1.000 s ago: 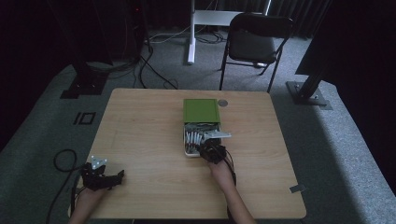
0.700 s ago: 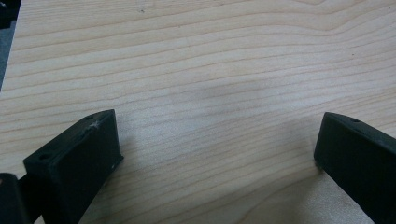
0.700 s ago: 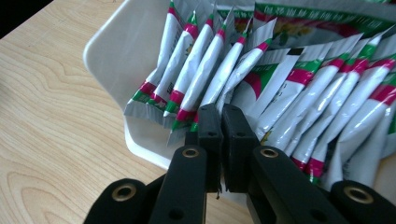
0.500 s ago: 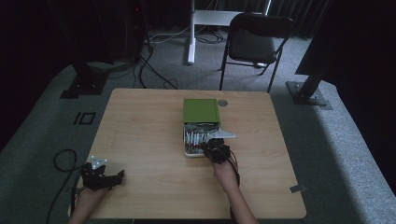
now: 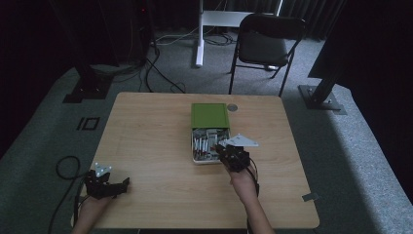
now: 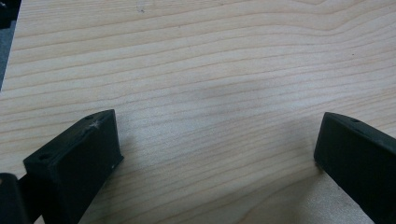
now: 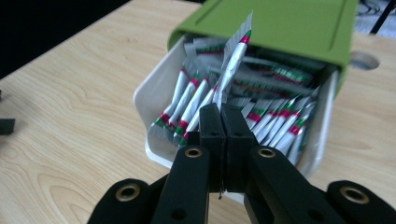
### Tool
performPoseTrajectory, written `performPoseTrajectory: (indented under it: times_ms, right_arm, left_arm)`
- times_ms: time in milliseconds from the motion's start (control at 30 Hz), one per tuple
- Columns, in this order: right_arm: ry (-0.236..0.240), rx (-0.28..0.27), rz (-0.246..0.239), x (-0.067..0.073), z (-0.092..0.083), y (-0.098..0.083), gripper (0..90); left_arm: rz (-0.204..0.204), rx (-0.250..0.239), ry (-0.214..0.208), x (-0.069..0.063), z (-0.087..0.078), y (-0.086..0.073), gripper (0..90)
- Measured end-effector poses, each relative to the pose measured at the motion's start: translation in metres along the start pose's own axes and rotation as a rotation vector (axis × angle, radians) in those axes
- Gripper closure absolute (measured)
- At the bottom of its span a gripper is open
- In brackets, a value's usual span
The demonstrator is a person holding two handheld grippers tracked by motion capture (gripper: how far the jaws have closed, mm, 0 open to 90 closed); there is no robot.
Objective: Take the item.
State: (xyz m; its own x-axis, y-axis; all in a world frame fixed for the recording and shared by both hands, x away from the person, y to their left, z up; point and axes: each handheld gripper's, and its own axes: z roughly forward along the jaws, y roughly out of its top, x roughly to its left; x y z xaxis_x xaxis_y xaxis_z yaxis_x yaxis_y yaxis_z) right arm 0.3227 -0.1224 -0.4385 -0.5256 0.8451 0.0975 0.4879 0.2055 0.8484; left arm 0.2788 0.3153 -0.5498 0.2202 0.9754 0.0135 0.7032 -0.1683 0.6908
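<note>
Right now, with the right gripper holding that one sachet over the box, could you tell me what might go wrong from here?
1. The right gripper pinches the sachet only at its lower end; the long free part could bend or slip out.
2. Neighbouring sachets lie packed against it and might be dragged over the white box rim.
3. The half-slid green lid overhangs the sachet's top and could catch it.

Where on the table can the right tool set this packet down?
Bare wood lies left of the box, between it and the left tool, and also right of the box toward the table edge. The box is crowded with packets; the right tool grips one packet.
</note>
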Motion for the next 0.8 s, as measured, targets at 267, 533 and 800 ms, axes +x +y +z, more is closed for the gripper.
performPoseTrajectory:
  times_ms: [267, 533, 800]
  right_arm:
    - [-0.008, -0.074, 0.018, -0.014, -0.027, 0.015, 89.3]
    - [-0.064, -0.113, 0.061, -0.043, -0.042, 0.017, 89.3]
    - [-0.131, -0.118, 0.116, -0.078, -0.044, 0.008, 89.3]
  left_arm:
    - [0.001, 0.001, 0.000, 0.000, 0.000, 0.000, 1.1]
    - [0.001, 0.001, 0.000, 0.000, 0.000, 0.000, 1.1]
    - [-0.001, 0.001, 0.000, 0.000, 0.000, 0.000, 1.1]
